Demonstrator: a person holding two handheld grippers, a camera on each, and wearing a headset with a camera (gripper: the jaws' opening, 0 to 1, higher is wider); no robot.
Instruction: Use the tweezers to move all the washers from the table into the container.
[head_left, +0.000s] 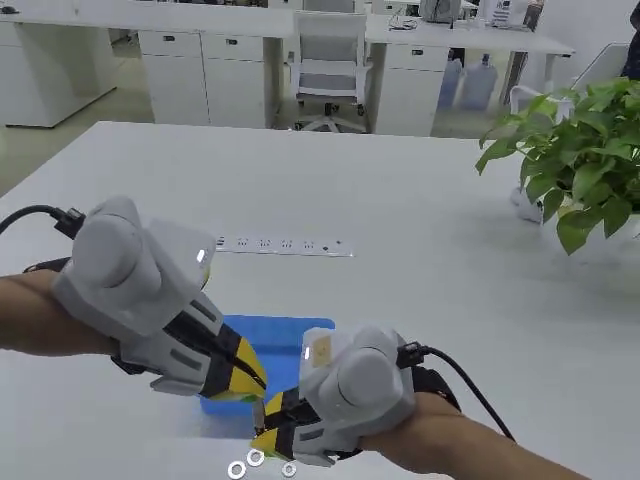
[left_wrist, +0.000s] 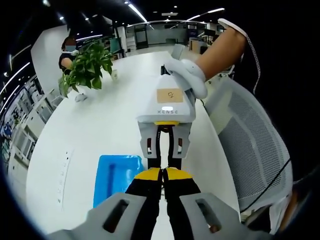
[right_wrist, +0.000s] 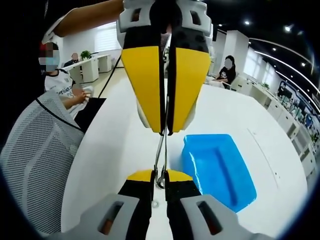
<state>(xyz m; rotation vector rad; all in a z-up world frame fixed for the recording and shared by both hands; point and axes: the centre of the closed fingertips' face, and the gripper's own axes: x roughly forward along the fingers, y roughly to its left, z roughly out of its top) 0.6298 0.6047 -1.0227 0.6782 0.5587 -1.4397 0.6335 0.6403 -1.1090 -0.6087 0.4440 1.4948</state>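
Slim metal tweezers (right_wrist: 161, 147) are clamped by left claw (left_wrist: 161, 172) and right claw (right_wrist: 160, 176), both narrowed on them; three silver washers (head_left: 256, 458) are seen on white bench (head_left: 420, 230) beside blue plastic container (head_left: 285, 335).

Overall light: bright, even office light is filling all three views.
Source: ceiling strips (left_wrist: 136, 10) and round spots (right_wrist: 246, 22) are shining down from overhead.
Shadows: only a soft, pale shadow is lying on the tabletop (head_left: 420, 230) beside the blue container (head_left: 285, 335).
Glare: the tabletop is washing out to near white in the left gripper view, and the metal tweezers (right_wrist: 161, 160) are catching a thin glint.
Distortion: the fisheye lenses are bending desks and walls towards the edges of both gripper views.
Focus: the jaws closest to each lens are looking slightly soft, while the head view is showing the plant (head_left: 580, 160) crisply.
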